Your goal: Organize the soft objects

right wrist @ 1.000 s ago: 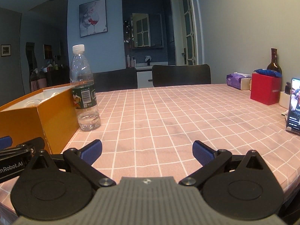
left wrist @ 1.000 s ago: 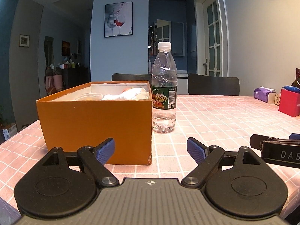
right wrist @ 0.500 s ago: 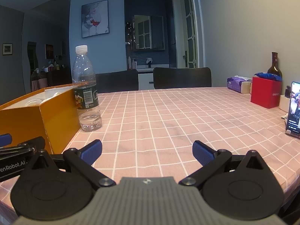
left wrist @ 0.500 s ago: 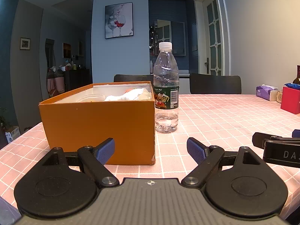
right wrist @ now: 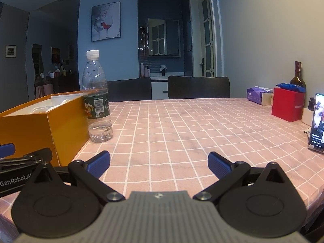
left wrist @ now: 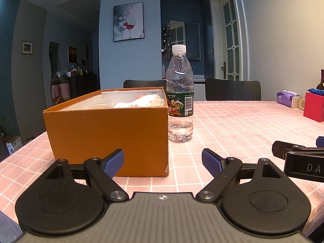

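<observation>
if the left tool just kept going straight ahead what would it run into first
Probably the orange box: its near right corner sits between the open fingers of the left tool. The water bottle stands just right of that corner, farther back. Depth is hard to judge here.

A clear water bottle (left wrist: 179, 93) with a white cap and green label stands upright on the pink checked table (right wrist: 182, 125), left of centre. At the right edge of the frame are a red box (right wrist: 287, 106), a dark glass bottle (right wrist: 297, 77) behind it, a purple tissue pack (right wrist: 257, 95) and a lit phone (right wrist: 317, 121) propped upright. Two black chairs (right wrist: 198, 87) stand behind the table, with a wine-glass picture (left wrist: 128, 21) on the wall above.
</observation>
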Motion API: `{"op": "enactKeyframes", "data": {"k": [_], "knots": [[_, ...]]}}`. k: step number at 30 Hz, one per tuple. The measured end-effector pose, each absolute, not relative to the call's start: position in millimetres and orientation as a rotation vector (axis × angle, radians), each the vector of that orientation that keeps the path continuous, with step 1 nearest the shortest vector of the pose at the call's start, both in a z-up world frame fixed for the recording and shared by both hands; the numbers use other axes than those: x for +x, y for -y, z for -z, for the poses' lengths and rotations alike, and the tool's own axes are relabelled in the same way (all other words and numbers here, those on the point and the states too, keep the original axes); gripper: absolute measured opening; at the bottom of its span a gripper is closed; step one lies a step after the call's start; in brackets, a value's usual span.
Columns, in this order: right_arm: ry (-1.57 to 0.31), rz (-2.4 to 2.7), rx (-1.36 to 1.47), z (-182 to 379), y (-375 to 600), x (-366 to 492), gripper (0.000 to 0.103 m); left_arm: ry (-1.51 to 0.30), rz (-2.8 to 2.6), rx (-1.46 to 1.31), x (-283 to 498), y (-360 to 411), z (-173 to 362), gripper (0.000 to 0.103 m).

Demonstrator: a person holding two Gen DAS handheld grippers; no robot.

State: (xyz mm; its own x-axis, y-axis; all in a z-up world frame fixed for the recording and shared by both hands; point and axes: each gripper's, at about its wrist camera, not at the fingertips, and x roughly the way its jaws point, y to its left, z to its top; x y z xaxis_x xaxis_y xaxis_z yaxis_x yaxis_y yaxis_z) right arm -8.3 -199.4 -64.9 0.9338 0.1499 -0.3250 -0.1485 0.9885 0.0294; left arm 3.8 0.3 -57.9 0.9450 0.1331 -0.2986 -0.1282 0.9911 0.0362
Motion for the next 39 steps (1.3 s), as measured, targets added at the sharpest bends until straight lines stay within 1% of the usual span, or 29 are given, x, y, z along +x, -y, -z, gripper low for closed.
{"op": "enactKeyframes", "data": {"k": [39], "knots": [[-0.337,-0.162,-0.017,66.9,196.7,-4.6,0.100,-0.303,-0.132,0.022,2.5,-5.0,58.4,0.101]]}}
